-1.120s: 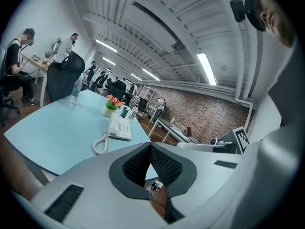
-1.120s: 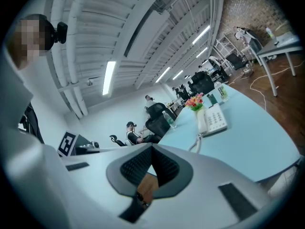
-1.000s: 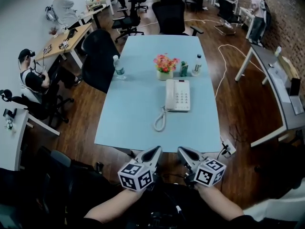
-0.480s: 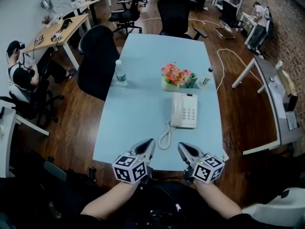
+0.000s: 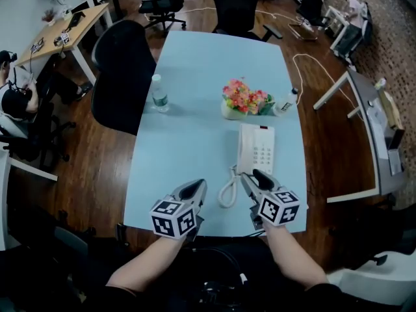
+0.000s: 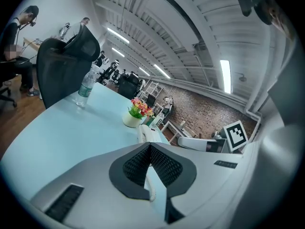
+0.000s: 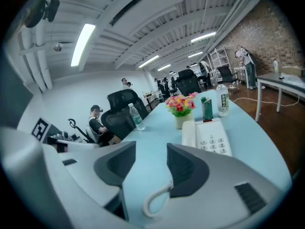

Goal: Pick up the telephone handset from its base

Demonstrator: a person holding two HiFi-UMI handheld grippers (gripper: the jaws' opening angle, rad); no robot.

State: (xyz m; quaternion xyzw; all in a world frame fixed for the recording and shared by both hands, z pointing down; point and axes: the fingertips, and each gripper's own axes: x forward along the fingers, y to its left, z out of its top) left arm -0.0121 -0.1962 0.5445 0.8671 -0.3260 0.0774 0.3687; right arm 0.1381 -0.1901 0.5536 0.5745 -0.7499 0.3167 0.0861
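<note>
Two grippers show in the head view. My right gripper (image 5: 255,177) hovers at the near edge of the telephone base (image 5: 263,151), and my left gripper (image 5: 193,188) is nearer me, to the base's left. The handset (image 5: 246,149) lies cradled along the base's left side, its long axis running away from me. A second ago both grippers hung well short of the base.

In the left gripper view the jaws meet on nothing, with the base ahead.

In the right gripper view the jaws are opening and empty, with the base ahead and to the right.
</note>
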